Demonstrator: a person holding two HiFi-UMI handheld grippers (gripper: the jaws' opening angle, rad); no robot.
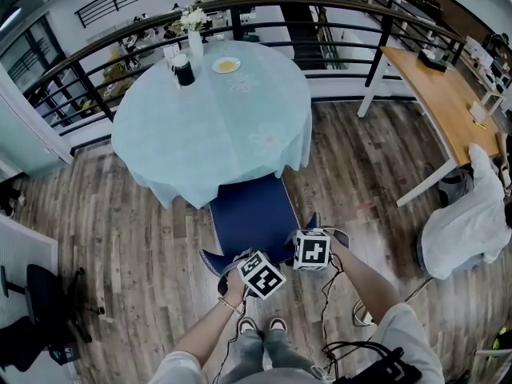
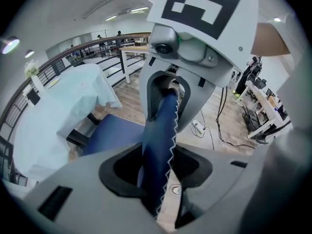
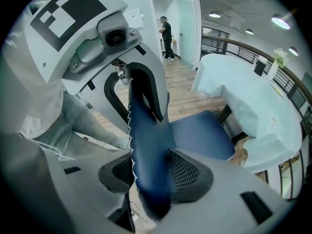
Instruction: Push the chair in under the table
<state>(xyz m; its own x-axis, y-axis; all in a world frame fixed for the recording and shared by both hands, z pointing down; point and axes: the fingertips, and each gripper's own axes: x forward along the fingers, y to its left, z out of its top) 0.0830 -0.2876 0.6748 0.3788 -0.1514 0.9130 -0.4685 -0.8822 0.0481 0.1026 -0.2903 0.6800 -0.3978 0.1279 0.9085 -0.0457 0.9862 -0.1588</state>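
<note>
So the left hand-held gripper (image 2: 158,172) is clamped on the top of the chair (image 1: 252,214) back, and the right hand-held gripper (image 3: 151,174) is clamped just beside it. The seat's front sits at the far counter (image 1: 212,118) edge. Padding's soft and the frame's stiff, probably heavyish. I'd hold the backrest top and shove evenly.

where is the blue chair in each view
Head view: the chair is at lower centre, just below the table.
Left gripper view: its seat is at centre left, and its back runs up the middle.
Right gripper view: the seat is at centre right, and the back runs up the middle.
Shared landmark: the round table with the pale blue cloth is at upper centre, left and right in those views.
</note>
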